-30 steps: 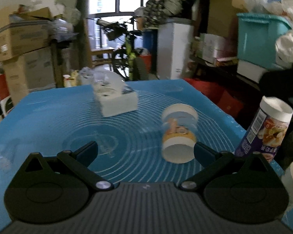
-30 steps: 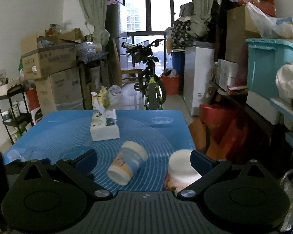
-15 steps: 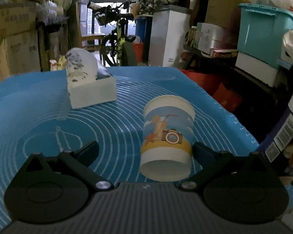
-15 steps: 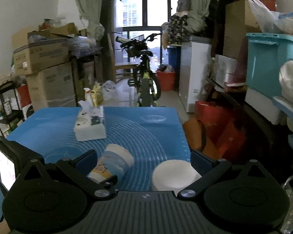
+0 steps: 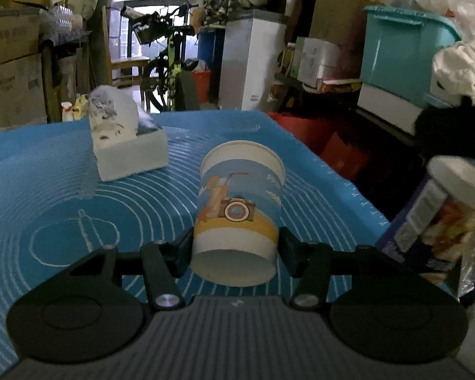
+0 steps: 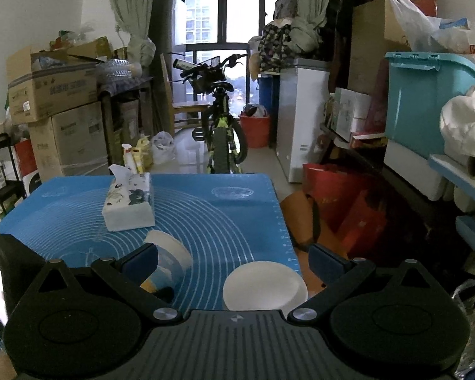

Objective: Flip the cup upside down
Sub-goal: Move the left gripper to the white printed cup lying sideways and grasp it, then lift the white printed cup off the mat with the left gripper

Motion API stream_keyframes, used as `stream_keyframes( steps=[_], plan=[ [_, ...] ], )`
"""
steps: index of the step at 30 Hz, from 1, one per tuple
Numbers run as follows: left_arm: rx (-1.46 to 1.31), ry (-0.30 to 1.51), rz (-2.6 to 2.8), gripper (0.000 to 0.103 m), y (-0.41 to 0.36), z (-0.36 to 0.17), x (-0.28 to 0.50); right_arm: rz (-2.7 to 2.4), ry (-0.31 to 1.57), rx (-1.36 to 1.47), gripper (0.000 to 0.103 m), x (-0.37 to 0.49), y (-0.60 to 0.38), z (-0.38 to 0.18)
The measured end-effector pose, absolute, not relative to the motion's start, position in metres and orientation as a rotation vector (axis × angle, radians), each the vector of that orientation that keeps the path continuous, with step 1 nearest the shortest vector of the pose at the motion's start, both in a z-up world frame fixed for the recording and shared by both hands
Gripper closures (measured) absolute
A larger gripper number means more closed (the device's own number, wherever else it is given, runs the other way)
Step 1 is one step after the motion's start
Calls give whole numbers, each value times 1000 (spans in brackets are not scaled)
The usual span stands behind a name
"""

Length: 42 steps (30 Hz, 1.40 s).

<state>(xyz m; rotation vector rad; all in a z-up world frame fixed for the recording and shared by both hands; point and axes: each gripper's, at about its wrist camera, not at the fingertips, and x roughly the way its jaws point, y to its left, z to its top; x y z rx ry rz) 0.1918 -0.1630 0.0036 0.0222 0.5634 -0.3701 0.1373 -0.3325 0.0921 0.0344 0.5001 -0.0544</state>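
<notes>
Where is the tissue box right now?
Both views show the tissue box on the blue mat, far left, beyond the paper cup.

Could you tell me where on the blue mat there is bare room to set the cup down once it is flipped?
Bare mat lies left of the cup, in front of the tissue box, and beyond the cup toward the far edge. It is crowded on the right, where the white-lidded jar stands at the mat's edge. The left tool grips the cup.
</notes>
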Motion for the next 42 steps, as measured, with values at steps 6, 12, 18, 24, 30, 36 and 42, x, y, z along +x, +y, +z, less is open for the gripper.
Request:
stream_keyframes(
  steps=[6, 12, 18, 24, 30, 36, 42],
  plan=[
    [49, 530, -335, 46, -132, 26, 156, -33, 491, 46, 2, 119, -322, 101],
    [53, 527, -239, 46, -81, 39, 106, 29, 492, 37, 2, 89, -287, 106],
    [7, 553, -137, 46, -45, 28, 70, 108, 527, 51, 2, 63, -245, 93],
    [-15, 572, -120, 46, -35, 18, 60, 154, 588, 33, 2, 50, -215, 76],
    [-14, 606, -123, 46, -26, -2, 59, 149, 625, 1, 2, 45, -205, 66],
    [-15, 620, -116, 45, -24, -8, 62, 134, 639, -12, 2, 46, -205, 62],
    [-20, 632, -114, 45, -24, -12, 61, 136, 642, -13, 2, 47, -208, 62]
  ],
)
